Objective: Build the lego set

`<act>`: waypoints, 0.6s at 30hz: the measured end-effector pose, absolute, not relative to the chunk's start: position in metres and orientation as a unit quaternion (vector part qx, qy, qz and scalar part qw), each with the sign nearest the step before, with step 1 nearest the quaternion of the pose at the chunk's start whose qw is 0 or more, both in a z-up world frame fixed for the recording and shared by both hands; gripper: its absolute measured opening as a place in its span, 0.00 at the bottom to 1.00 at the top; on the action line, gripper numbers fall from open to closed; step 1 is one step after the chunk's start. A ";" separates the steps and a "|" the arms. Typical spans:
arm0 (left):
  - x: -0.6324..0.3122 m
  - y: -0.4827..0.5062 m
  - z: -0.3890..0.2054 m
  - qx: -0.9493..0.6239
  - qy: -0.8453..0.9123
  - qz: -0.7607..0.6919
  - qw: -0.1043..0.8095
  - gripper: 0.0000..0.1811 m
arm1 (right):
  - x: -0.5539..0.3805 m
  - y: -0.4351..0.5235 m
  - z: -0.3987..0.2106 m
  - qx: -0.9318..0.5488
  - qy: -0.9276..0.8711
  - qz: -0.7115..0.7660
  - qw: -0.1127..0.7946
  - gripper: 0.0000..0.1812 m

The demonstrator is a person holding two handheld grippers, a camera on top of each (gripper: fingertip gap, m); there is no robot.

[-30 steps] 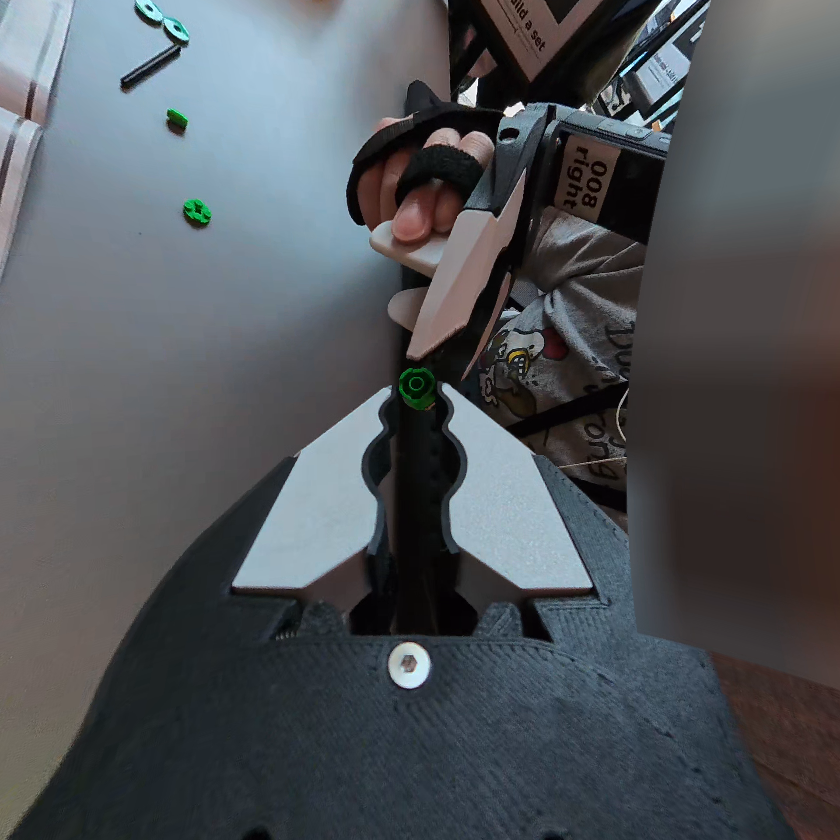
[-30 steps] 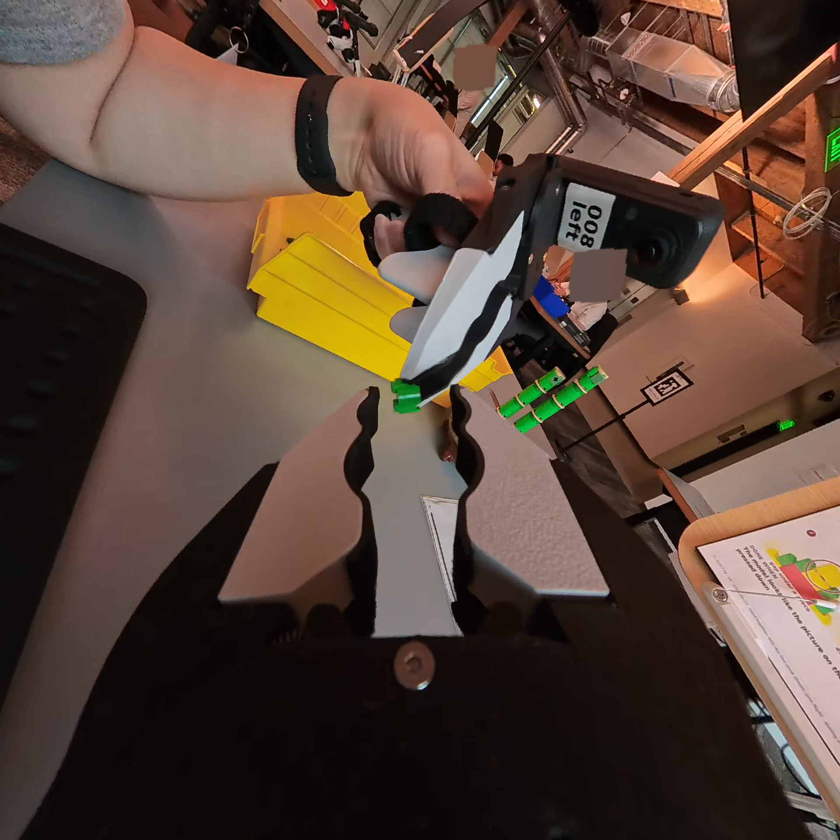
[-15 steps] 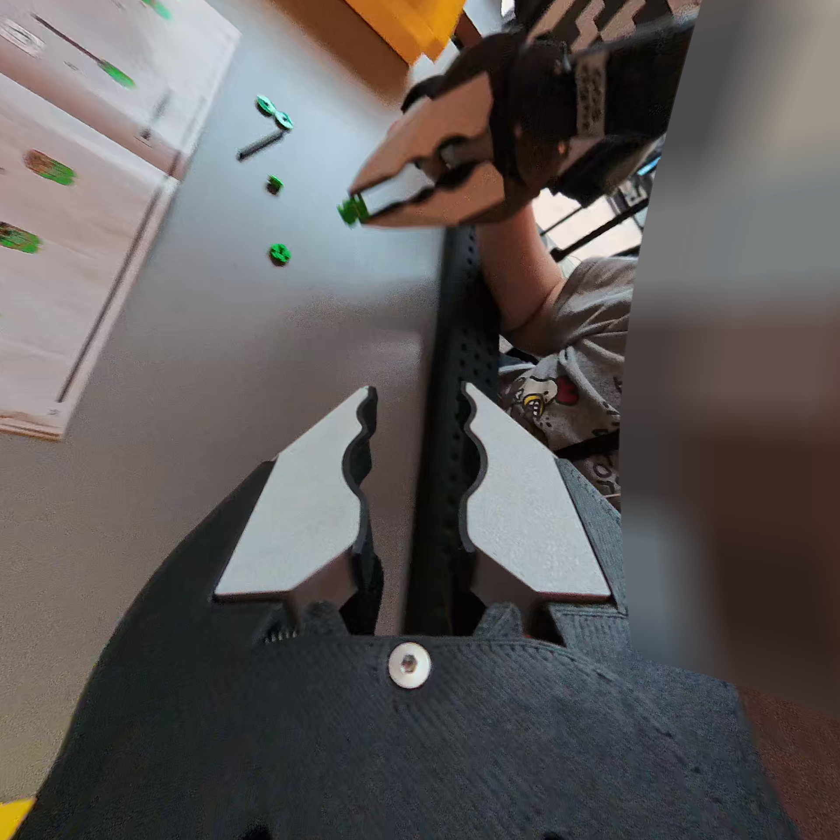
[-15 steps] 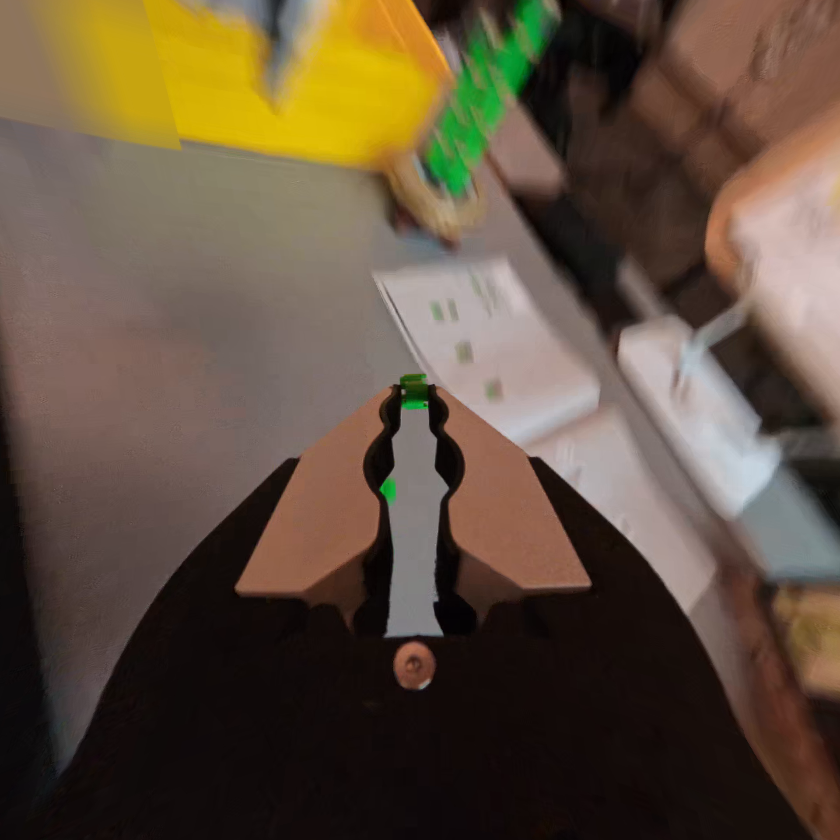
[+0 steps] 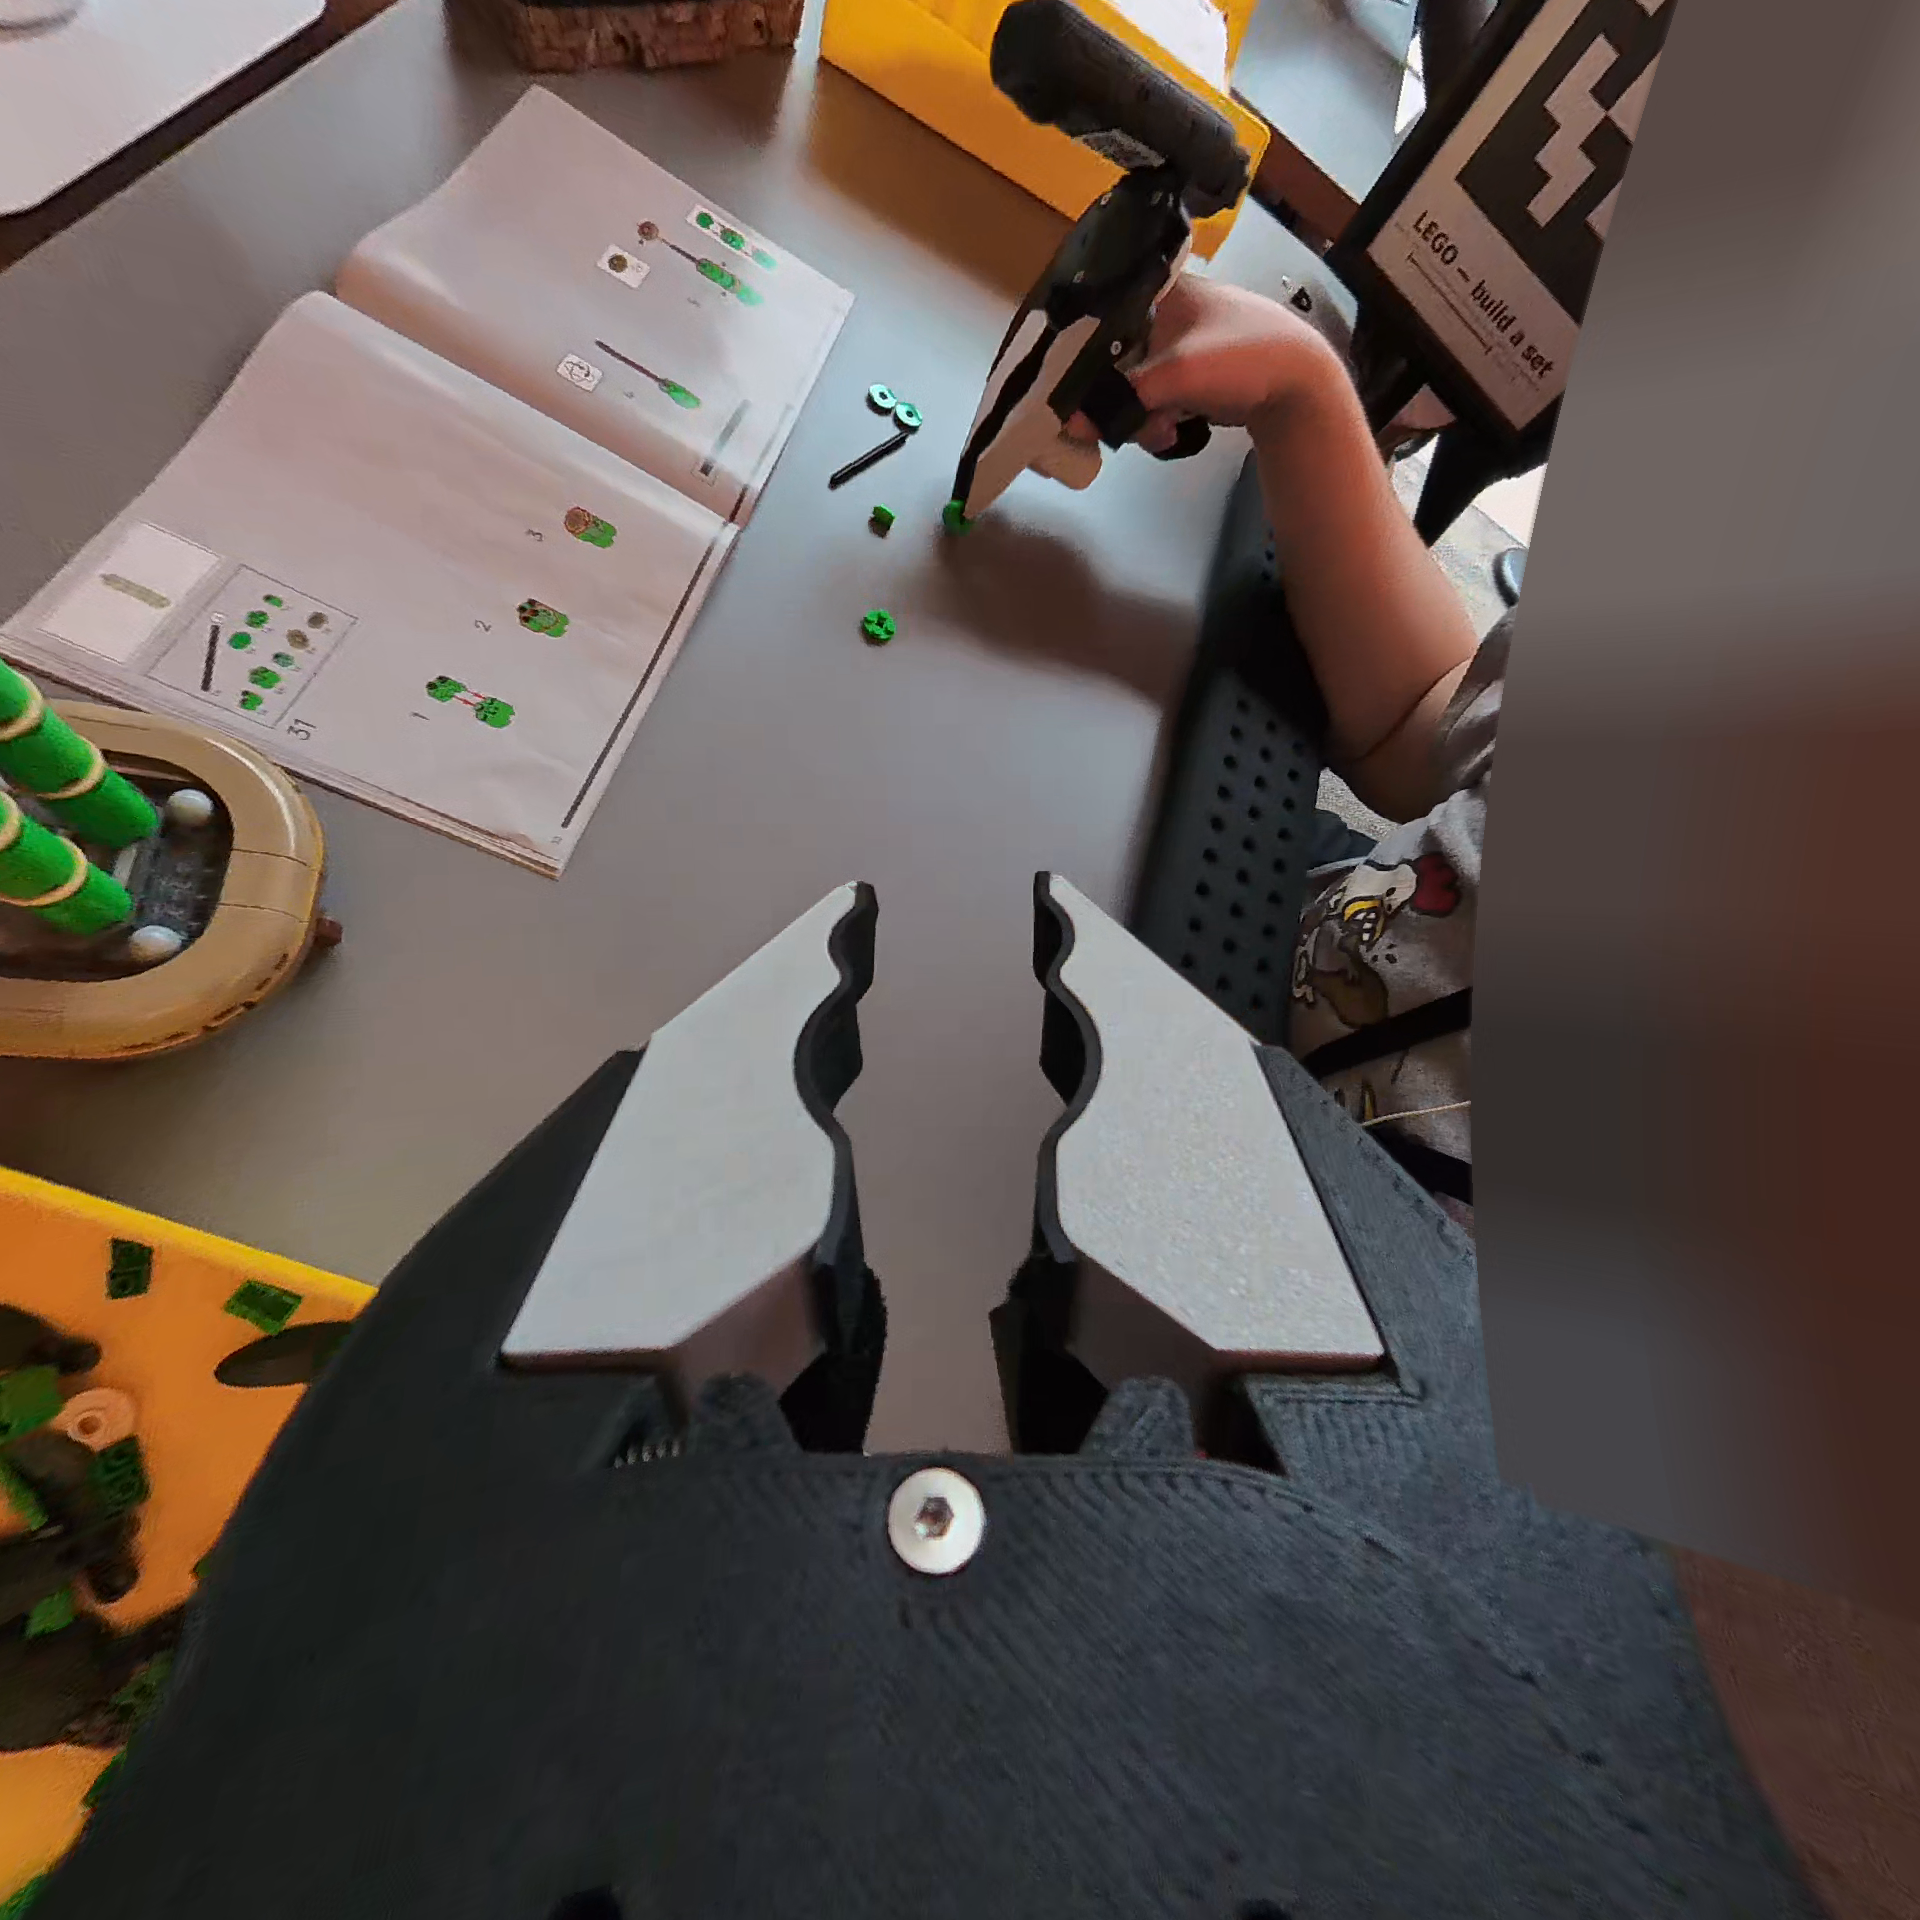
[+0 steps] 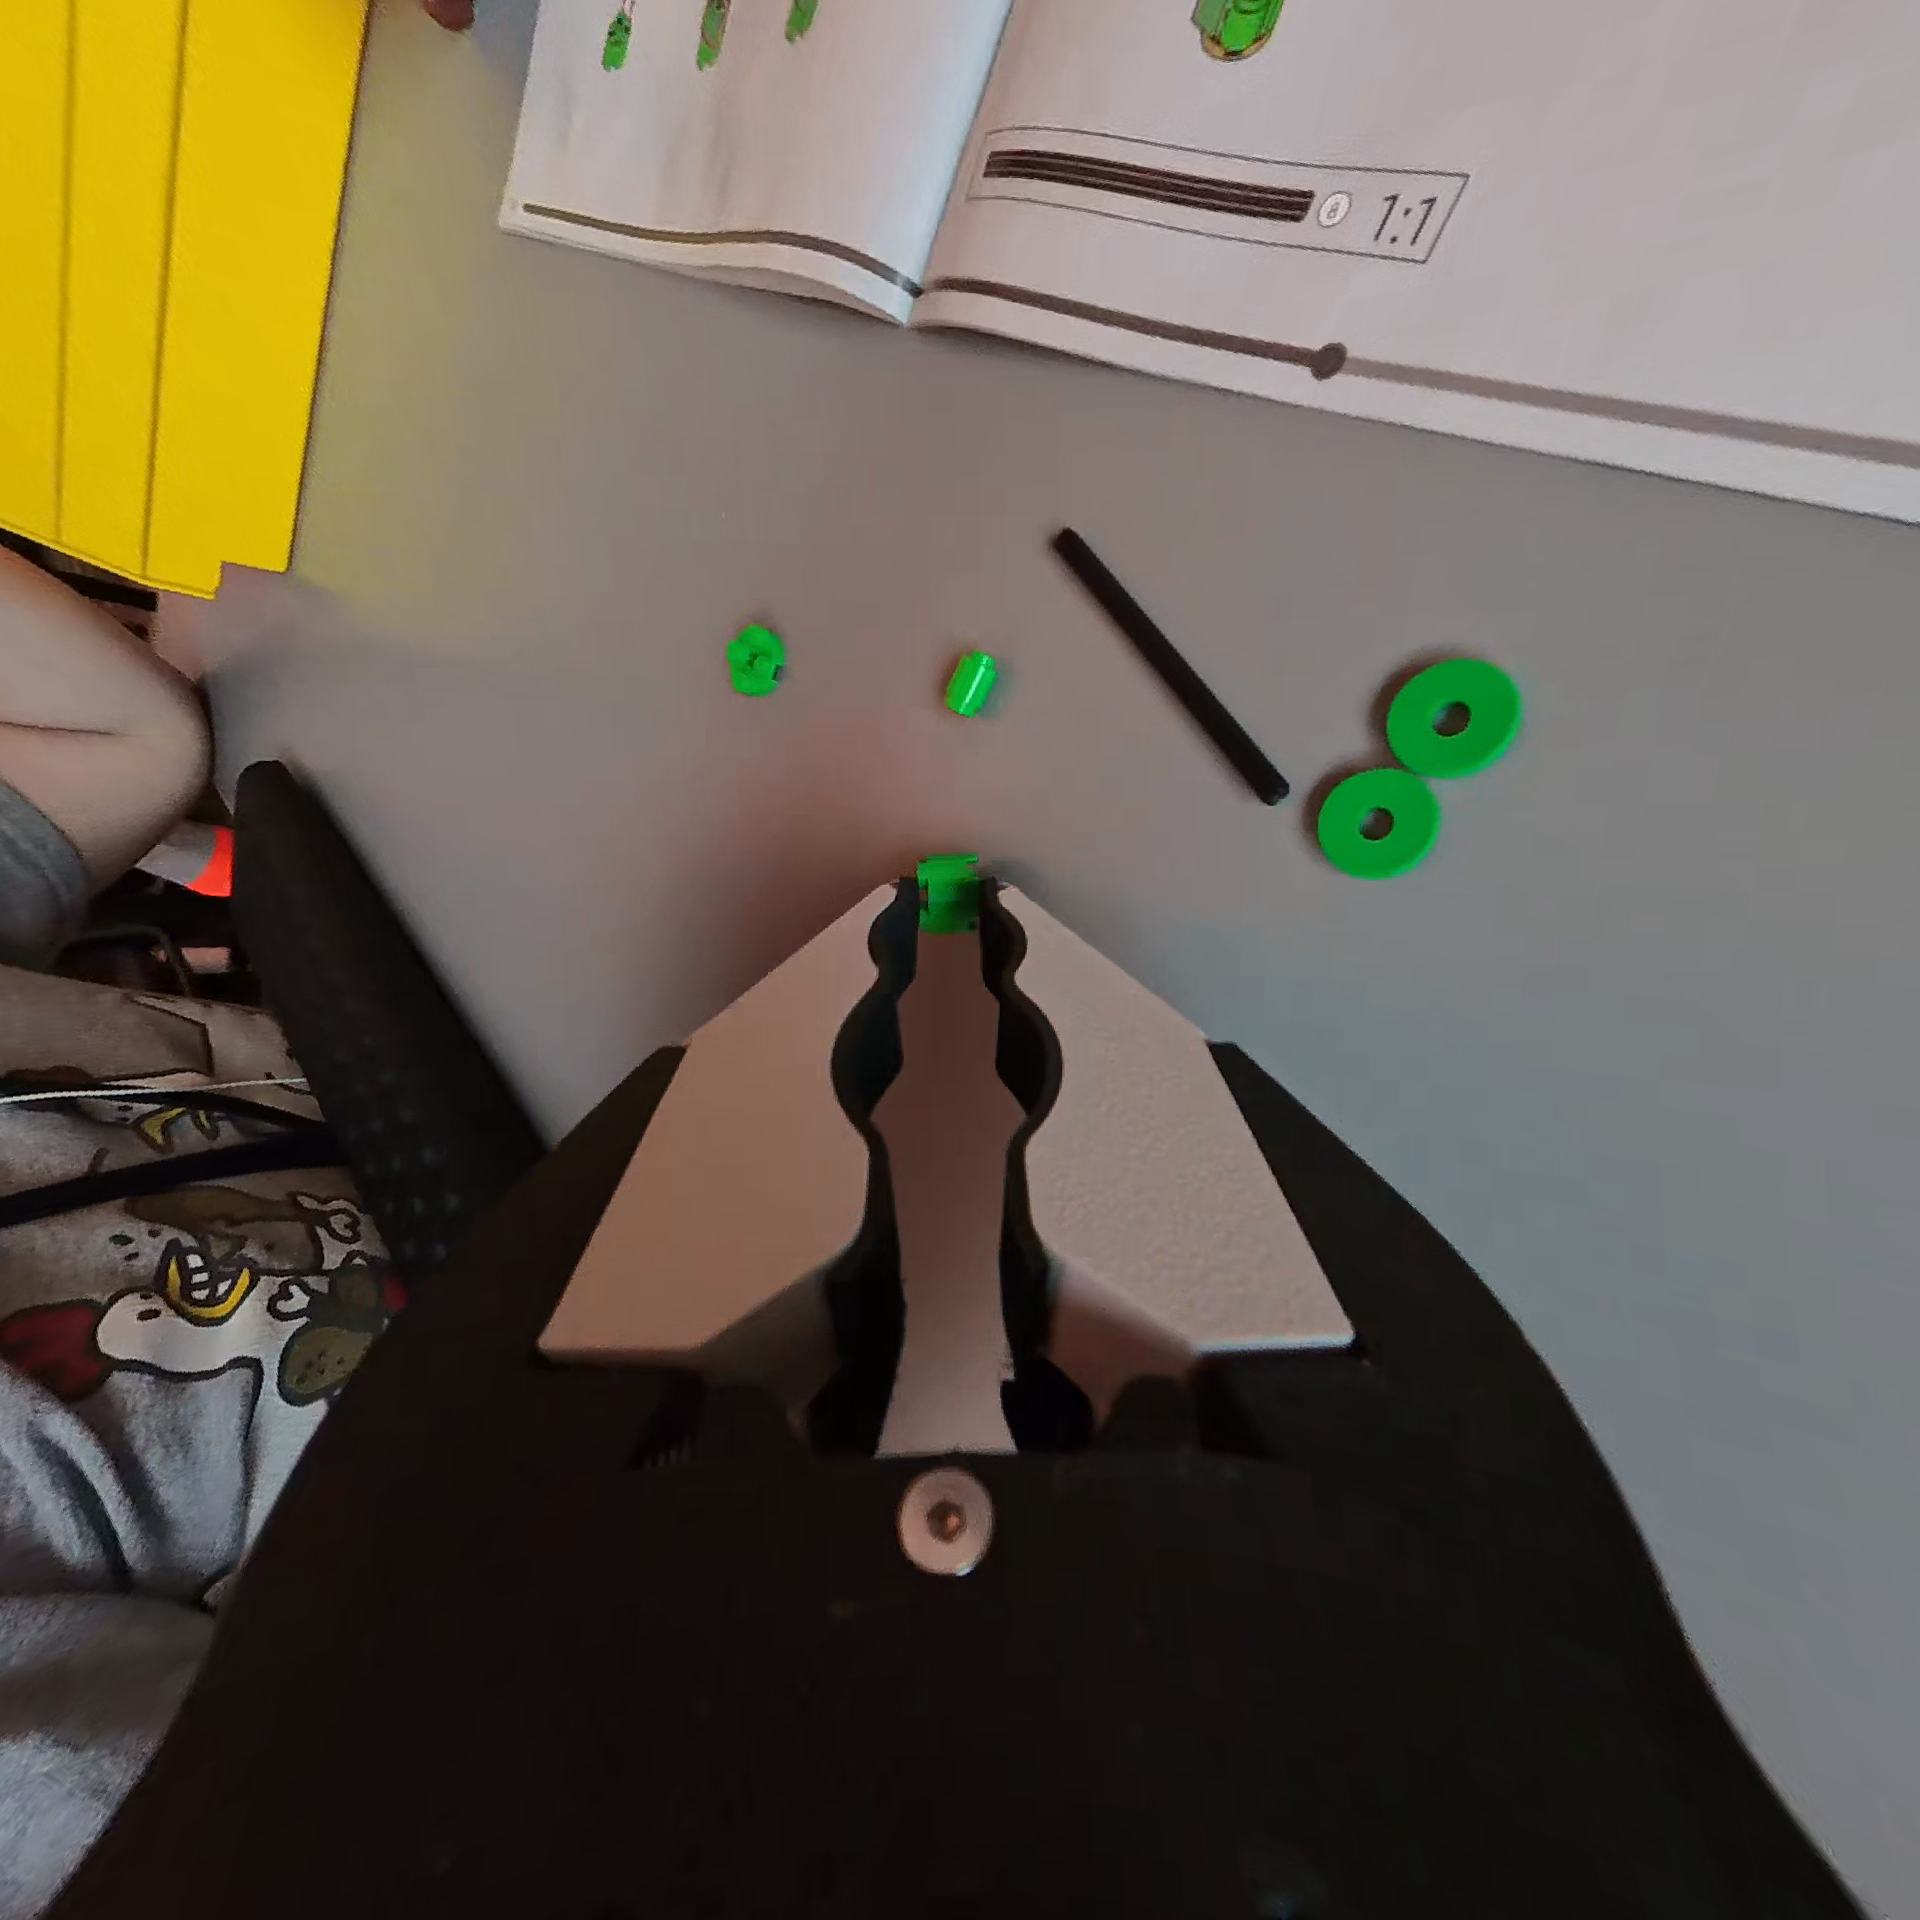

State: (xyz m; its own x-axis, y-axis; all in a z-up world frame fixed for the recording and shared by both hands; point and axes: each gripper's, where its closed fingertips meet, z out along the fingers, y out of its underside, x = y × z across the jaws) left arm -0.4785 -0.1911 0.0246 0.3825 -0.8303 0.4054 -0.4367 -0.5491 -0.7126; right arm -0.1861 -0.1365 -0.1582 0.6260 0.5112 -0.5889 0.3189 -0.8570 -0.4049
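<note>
- Right gripper [image 6: 948,902]: jaws pinched on a green piece [image 6: 947,891] at the tips, low at the tabletop [image 6: 623,499].
- Black axle [image 6: 1169,665] lies just ahead-right, long axis slanting away to the left; right gripper nearer.
- Left gripper [image 5: 954,906]: jaws apart, empty, well back.

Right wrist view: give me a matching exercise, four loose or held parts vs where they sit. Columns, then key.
Things:
1. small green piece
2. black axle
3. two green discs
4. instruction booklet

Places or states:
A. open flat along the top of the view
B. pinched at the tips of the right gripper
C. side by side on the grey table, at the axle's near end
D. lying diagonally, between a loose green cylinder and the discs

Pairs: 1-B, 2-D, 3-C, 4-A
</note>
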 end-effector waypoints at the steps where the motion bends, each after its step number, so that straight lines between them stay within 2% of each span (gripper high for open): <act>1: -0.479 -0.192 0.026 -0.790 0.401 -0.385 0.258 0.16 | -0.187 -0.136 -0.158 -0.892 -0.231 0.367 0.131 0.06; 5: -0.484 -0.195 0.029 -0.791 0.407 -0.373 0.263 0.16 | -0.178 -0.126 -0.162 -0.900 -0.238 0.328 0.157 0.08; 8: -0.489 -0.197 0.030 -0.794 0.412 -0.359 0.267 0.16 | -0.173 -0.122 -0.158 -0.899 -0.248 0.316 0.176 0.13; 12: -0.519 -0.187 0.044 -0.800 0.402 -0.314 0.316 0.14 | -0.175 -0.113 -0.134 -0.874 -0.271 0.320 0.244 0.14; 16: -0.609 -0.134 0.054 -0.826 0.333 -0.108 0.441 0.15 | -0.178 -0.100 -0.110 -0.850 -0.290 0.298 0.324 0.15; 18: -0.652 -0.118 0.040 -0.826 0.318 -0.012 0.466 0.17 | -0.177 -0.096 -0.108 -0.848 -0.297 0.279 0.339 0.15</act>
State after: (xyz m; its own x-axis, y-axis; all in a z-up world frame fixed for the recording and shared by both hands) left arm -0.6524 -0.1180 0.0404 0.7978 -0.5364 -0.2753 -0.5133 -0.3647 -0.7769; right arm -0.1773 -0.0957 -0.1085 0.6675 0.6933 -0.2715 0.3145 -0.5931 -0.7412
